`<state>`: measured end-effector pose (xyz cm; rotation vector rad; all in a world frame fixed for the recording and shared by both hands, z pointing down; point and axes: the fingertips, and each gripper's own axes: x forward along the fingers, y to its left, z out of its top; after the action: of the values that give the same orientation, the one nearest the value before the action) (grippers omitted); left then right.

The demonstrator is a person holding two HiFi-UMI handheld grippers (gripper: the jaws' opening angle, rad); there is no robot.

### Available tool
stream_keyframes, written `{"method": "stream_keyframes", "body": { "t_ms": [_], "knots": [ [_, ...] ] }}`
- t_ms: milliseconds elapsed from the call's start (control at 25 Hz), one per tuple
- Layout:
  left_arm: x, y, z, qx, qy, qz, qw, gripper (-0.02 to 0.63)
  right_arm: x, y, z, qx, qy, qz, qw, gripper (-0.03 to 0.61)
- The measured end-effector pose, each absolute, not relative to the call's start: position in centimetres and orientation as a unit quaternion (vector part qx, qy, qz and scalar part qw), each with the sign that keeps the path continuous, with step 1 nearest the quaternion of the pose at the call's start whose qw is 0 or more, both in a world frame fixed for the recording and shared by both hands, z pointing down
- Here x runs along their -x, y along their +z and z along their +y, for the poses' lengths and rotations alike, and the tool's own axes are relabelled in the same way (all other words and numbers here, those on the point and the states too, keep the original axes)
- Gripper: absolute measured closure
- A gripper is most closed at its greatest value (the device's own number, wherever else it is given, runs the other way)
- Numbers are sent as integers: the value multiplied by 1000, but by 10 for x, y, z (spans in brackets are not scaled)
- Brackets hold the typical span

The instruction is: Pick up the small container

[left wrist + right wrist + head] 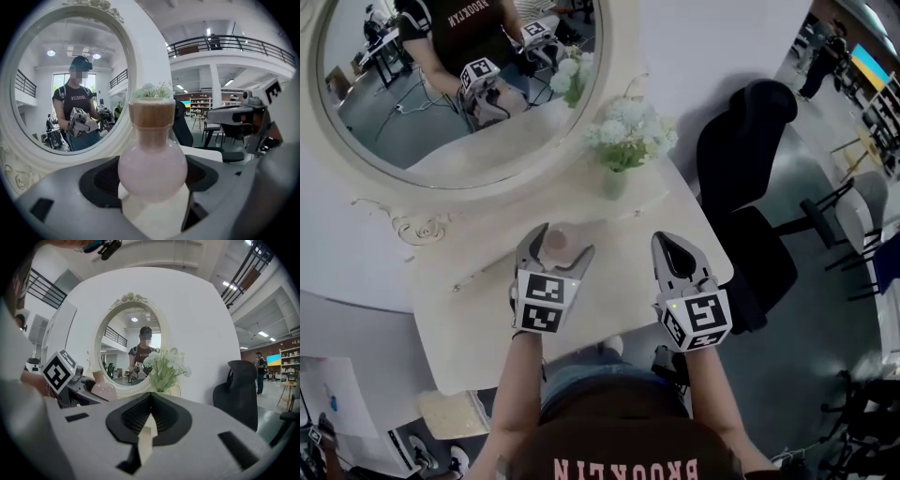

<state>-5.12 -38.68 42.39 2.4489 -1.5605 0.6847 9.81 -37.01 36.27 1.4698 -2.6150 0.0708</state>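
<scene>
The small container (556, 244) is a round pink bottle (152, 168) with a tan wooden cap, standing near the middle of the cream dressing table (478, 337). My left gripper (558, 248) has one jaw on each side of it, and both pads press against the bottle's round belly (152, 176). From the right gripper view, the bottle (104, 389) shows at the left beside the left gripper's marker cube. My right gripper (675, 246) hovers to the bottle's right over the table, shut (151, 397) with nothing in it.
An oval white-framed mirror (459, 94) stands behind the table. A glass vase of white flowers (623, 141) sits at the back right, just beyond the bottle. A black office chair (750, 197) stands off the table's right edge.
</scene>
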Motion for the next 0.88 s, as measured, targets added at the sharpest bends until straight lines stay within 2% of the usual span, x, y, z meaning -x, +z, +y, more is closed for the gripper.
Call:
{"method": "stream_keyframes", "body": {
  "t_ms": [880],
  "knots": [
    [91, 339, -368, -825, 182, -535, 9, 227, -67, 305, -379, -470, -45, -881, 37, 580]
  ]
}}
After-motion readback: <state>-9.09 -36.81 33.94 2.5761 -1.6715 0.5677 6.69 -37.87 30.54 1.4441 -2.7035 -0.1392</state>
